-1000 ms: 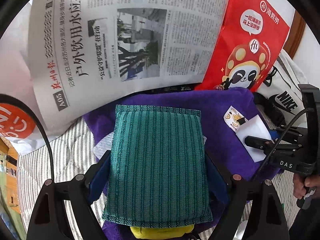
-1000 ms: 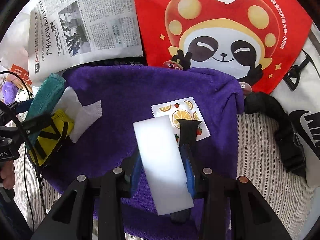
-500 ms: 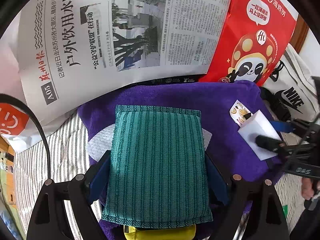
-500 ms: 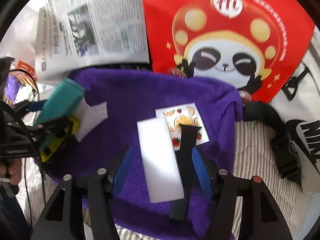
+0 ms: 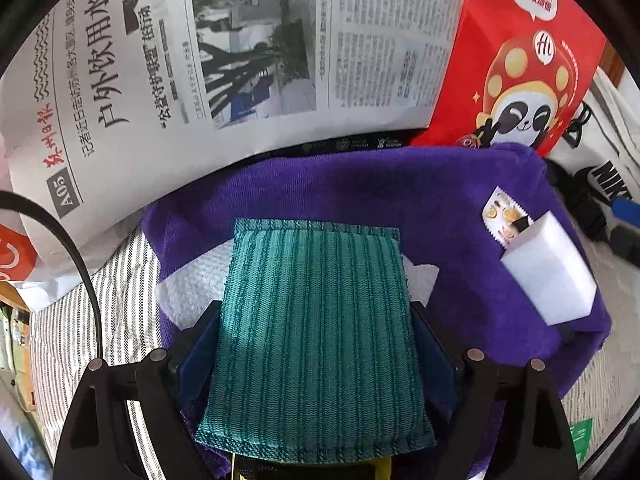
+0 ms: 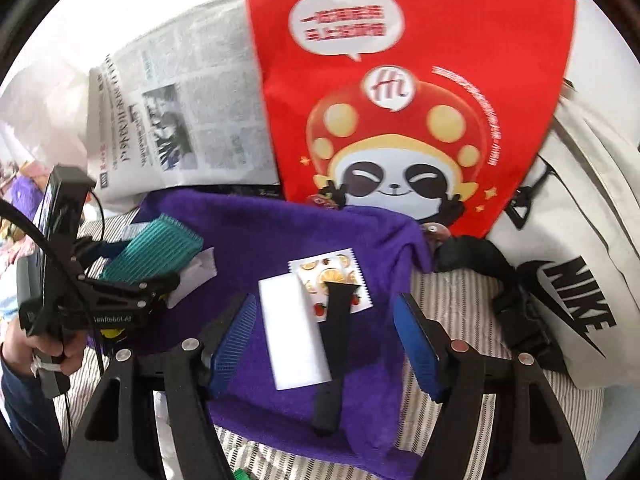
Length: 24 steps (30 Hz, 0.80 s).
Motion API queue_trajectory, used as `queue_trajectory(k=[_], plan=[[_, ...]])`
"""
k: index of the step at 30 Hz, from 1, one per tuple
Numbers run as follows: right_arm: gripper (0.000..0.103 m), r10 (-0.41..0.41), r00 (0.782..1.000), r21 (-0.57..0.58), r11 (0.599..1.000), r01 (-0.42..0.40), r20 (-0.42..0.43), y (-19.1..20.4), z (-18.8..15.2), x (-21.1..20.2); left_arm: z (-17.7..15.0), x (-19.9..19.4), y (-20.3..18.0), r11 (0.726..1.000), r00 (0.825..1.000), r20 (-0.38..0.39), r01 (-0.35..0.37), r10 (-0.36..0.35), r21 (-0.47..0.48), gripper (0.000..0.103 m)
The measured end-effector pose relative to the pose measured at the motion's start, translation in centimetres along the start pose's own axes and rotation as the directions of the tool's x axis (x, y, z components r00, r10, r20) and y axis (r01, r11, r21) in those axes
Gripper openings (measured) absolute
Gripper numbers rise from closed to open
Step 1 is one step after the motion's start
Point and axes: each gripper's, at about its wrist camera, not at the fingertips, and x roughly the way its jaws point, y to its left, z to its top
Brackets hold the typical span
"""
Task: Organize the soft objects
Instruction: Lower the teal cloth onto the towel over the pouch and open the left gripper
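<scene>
A striped sheet (image 5: 120, 276) carries a purple towel (image 5: 360, 188), with a newspaper (image 5: 248, 52) behind. The left gripper (image 5: 316, 344) clamps a teal knitted pad (image 5: 316, 320) over the towel's near left.

From the right wrist, the right gripper (image 6: 324, 340) is opening, its pads clear of the white sponge (image 6: 294, 332) lying mid-towel beside a black strap (image 6: 334, 344).

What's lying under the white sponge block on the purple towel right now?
The white sponge block rests on the purple towel, its far corner overlapping the fruit-print packet. A black strap lies alongside. Whatever else sits beneath the block is covered.
</scene>
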Motion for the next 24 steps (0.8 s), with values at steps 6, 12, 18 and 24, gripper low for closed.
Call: queue_trajectory(k=[6, 12, 18, 24], plan=[[0.071, -0.009, 1.000, 0.026, 1.000, 0.009, -0.005, -1.1, 0.1, -0.1, -0.3, 1.4, -0.4, 1.000, 1.000, -0.024, 0.004, -0.004, -0.003, 0.090], [0.071, -0.009, 1.000, 0.024, 1.000, 0.009, 0.018, -1.4, 0.3, -1.4, -1.3, 2.9, -1.1, 1.000, 0.997, -0.071, -0.005, 0.006, 0.011, 0.090], [0.071, -0.015, 0.998, 0.015, 1.000, 0.014, 0.053, -1.3, 0.5, -3.1, -2.0, 3.0, -1.9, 1.000, 0.996, -0.092, -0.007, 0.008, 0.012, 0.090], [0.071, 0.011, 0.997, 0.001, 1.000, -0.011, 0.082, -0.7, 0.4, -4.6, -3.8, 1.6, -2.8, 1.000, 0.995, -0.103, -0.009, 0.011, 0.023, 0.090]])
